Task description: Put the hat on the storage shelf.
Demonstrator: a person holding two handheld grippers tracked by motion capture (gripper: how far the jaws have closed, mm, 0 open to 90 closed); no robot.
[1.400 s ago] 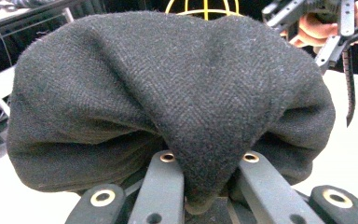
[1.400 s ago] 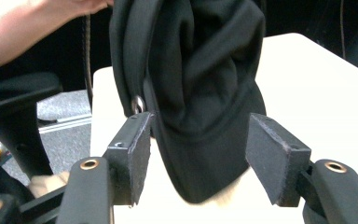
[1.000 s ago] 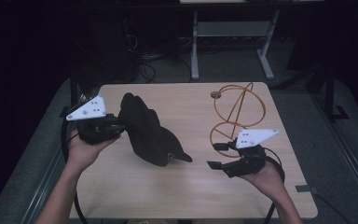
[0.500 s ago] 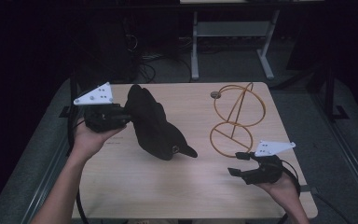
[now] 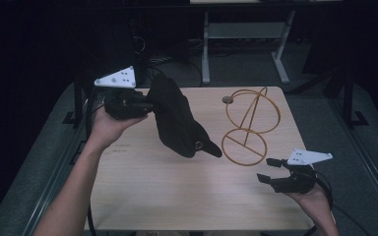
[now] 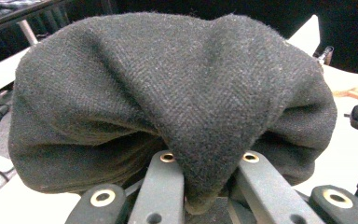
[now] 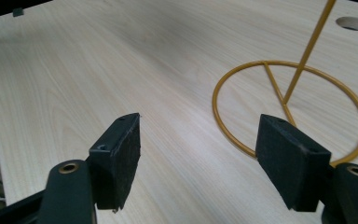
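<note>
- Writing: small dark print sits on the table (image 5: 142, 196) near the left forearm; it is too small to read. No brand or label is legible on the hat or the grippers.
- The left gripper (image 5: 145, 104) is held above the table's far left part. Its jaws are clamped on a fold of a black hat (image 5: 177, 118), as seen in the left gripper view, where the herringbone cloth of the hat (image 6: 168, 93) bulges over the jaws.
- The hat hangs lifted off the table. Its long axis runs from the left gripper, at the far left, down toward the near right; its brim tip is the lowest point and points to the right, near the stand's base ring.
- A small metal ring shows on the hat close to the brim.
- A yellow wire stand (image 5: 250, 123) rests on the right part of the table: a flat base ring, a slanted rod, and an upright ring above it.
- The right gripper (image 5: 271, 169) is held at the near right edge, jaws spread apart and empty. In the right gripper view the base ring of the stand (image 7: 284, 98) lies just beyond the pads (image 7: 121, 158).
- A round hole (image 7: 353, 23) is cut in the tabletop behind the stand.
</note>
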